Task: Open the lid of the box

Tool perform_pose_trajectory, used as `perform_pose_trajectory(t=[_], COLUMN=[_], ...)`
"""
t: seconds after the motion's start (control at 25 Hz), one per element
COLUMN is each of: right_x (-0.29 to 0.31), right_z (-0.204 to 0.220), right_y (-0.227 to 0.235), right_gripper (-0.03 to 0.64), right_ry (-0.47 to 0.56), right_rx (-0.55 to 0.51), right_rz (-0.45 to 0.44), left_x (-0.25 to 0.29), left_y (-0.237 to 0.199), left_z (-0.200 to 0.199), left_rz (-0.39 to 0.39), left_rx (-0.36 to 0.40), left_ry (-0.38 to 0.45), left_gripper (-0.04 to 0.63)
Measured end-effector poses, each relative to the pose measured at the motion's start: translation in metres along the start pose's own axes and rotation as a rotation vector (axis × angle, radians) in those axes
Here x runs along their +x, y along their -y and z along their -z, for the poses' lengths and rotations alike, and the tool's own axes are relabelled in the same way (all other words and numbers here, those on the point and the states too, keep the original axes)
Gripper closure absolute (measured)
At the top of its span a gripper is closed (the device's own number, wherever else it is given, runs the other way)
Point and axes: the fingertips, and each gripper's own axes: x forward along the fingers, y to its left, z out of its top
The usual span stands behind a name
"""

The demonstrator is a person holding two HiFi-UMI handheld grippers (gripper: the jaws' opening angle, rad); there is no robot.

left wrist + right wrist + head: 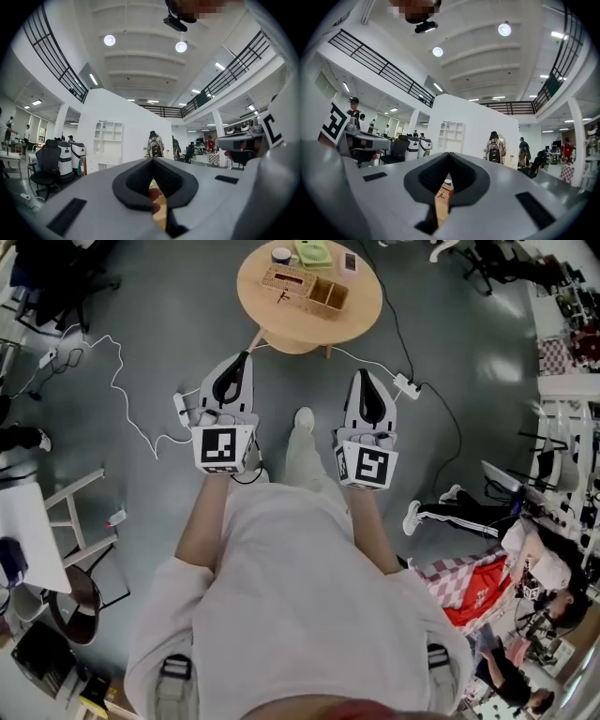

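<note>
A wooden box lies on the round wooden table ahead of me. Its woven lid covers the left part, and the right compartments show open. Both grippers hang in the air at waist height, well short of the table. My left gripper is shut with nothing in it, and my right gripper looks shut and empty too. In the left gripper view the jaws meet at the tip, with only wood colour and a reddish blur behind them. In the right gripper view the closed jaws frame a white cup.
A cup, a green item and a small dark device share the table. White cables and power strips lie on the grey floor beside it. A stool stands at left; a person sits at right.
</note>
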Motion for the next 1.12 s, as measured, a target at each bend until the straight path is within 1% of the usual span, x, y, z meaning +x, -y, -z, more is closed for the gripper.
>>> perform_pose_trajectory(t=[0.08, 0.2, 0.32, 0.44, 0.56, 0.64, 0.8, 0.92, 0.96, 1.0, 1.04, 1.12], right_x=[0.029, 0.069, 0.113, 0.163, 0.2, 0.221, 0.243, 0.26, 0.265, 0.269, 0.273, 0.281], right_z=[0.009, 0.022, 0.031, 0.037, 0.045, 0.05, 0.061, 0.073, 0.076, 0.078, 0.08, 0.088], right_y=[0.017, 0.055, 0.089, 0.12, 0.144, 0.156, 0.176, 0.173, 0.17, 0.167, 0.165, 0.163], right_gripper=[0.618, 0.618, 0.618, 0.618, 0.618, 0.618, 0.618, 0.618, 0.618, 0.618, 0.618, 0.618], right_ry=[0.009, 0.016, 0.02, 0.03, 0.032, 0.032, 0.008, -0.01, -0.011, -0.009, -0.002, 0.014], right_rx=[0.0, -0.005, -0.02, -0.01, -0.015, -0.018, 0.003, -0.005, -0.013, -0.02, -0.024, -0.032], right_rz=[-0.011, -0.019, -0.064, -0.112, -0.149, -0.154, -0.154, -0.161, -0.164, -0.166, -0.166, -0.16], left_x=[0.031, 0.082, 0.13, 0.177, 0.212, 0.233, 0.261, 0.277, 0.28, 0.284, 0.288, 0.297], left_y=[-0.003, 0.006, 0.009, 0.007, 0.008, 0.004, -0.007, -0.025, -0.032, -0.038, -0.042, -0.047], left_z=[0.007, 0.014, 0.02, 0.022, 0.032, 0.041, 0.071, 0.097, 0.108, 0.12, 0.132, 0.16], left_rz=[-0.013, -0.018, -0.046, -0.067, -0.06, -0.042, -0.013, 0.006, 0.012, 0.02, 0.03, 0.055], left_rx=[0.007, 0.011, -0.001, -0.01, 0.0, 0.005, 0.004, 0.013, 0.003, -0.009, -0.019, -0.016], left_ry=[-0.01, -0.019, -0.029, -0.025, -0.034, -0.045, -0.08, -0.097, -0.103, -0.107, -0.11, -0.116], left_gripper=[0.6, 0.601, 0.6, 0.6, 0.6, 0.6, 0.6, 0.6, 0.589, 0.554, 0.535, 0.495])
